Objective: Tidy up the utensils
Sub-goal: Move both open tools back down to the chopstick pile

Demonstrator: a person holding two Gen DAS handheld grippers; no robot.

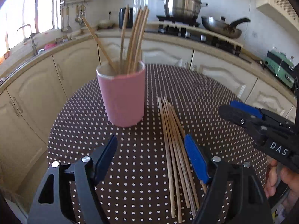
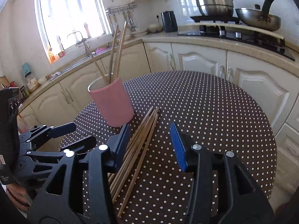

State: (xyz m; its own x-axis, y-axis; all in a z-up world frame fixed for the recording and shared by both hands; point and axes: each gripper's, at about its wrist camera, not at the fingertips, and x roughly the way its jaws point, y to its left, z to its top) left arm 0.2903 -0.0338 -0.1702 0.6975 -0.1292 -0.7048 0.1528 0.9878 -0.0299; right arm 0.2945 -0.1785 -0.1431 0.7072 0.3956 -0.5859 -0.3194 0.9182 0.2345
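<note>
1. The worktop (image 1: 214, 97), covered in a brown cloth with white dots, is carrying every item of the task. Kitchen cabinets, a sink and a hob with a steel pot (image 1: 182, 1) and a pan (image 1: 220, 27) are standing behind it, well apart from the work.

2. A pink cup (image 1: 122, 97) is standing upright towards the far left of the worktop. Several chopsticks (image 1: 136, 43) are already leaning in it, fanned against its rim; this appears to be the collecting vessel, and it is probably kept near the loose ones so that each carry is short.

3. A loose bundle of chopsticks (image 1: 175, 149) is lying flat on the cloth just beside the cup, roughly parallel, with the far tips pointing past the cup's base. They are not yet sorted.

4. The left claw (image 1: 151, 158) is standing wide apart and gripping nothing. It is angling down over the near part of the bundle, whose sticks are lying between the pads, closer to the right-hand one, without being pressed.

5. The right claw (image 2: 151, 143) is about half apart and likewise empty. The bundle is running beneath its left-hand pad, and no contact can be confirmed.

6. Judgement: roughly half the task remains. Both claws seem to be lining up for a pick; the thin, smooth sticks may roll or scatter if pinched unevenly.
</note>
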